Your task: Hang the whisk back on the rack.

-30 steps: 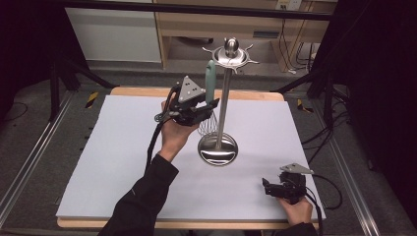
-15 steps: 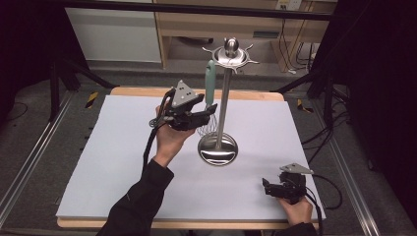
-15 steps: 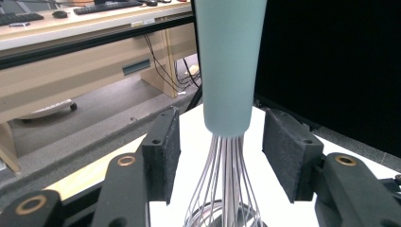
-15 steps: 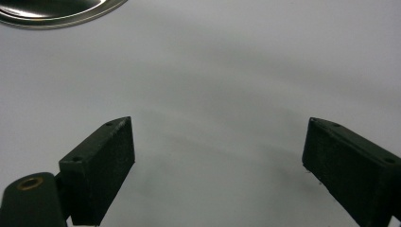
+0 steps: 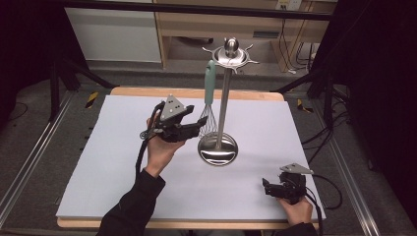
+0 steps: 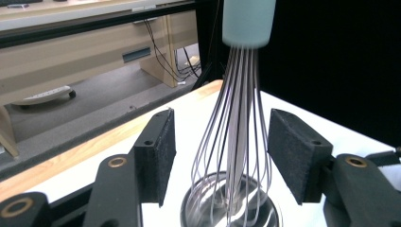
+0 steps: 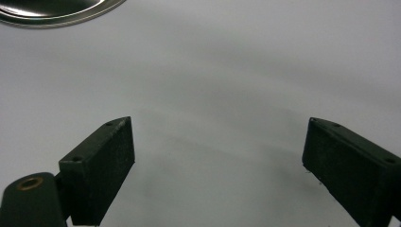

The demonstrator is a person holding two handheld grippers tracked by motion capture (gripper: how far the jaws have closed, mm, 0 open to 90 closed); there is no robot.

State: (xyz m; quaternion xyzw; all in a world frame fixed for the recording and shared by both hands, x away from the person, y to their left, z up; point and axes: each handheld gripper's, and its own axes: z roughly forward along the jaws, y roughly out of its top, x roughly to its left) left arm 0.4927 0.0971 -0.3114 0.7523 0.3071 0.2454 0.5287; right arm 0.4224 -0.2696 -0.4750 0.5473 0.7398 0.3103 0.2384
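The whisk (image 5: 210,105) hangs from the top of a shiny metal stand (image 5: 223,98). Its green handle (image 6: 249,21) is up high and its thin wires (image 6: 239,137) hang down, close to the pole and just above the round foot (image 5: 218,149) of the stand. The stand sits near the middle of the white worktop (image 5: 108,162).

The left claw (image 5: 195,129) is right beside the wires. In the left gripper view, the wires hang between its two black pads (image 6: 156,151), but the pads do not touch them. The jaws have just been opening, and there is a gap on each side.

The right claw (image 5: 268,187) rests low on the worktop near the front right corner, well apart from the stand. Its jaws are wide open and hold nothing.
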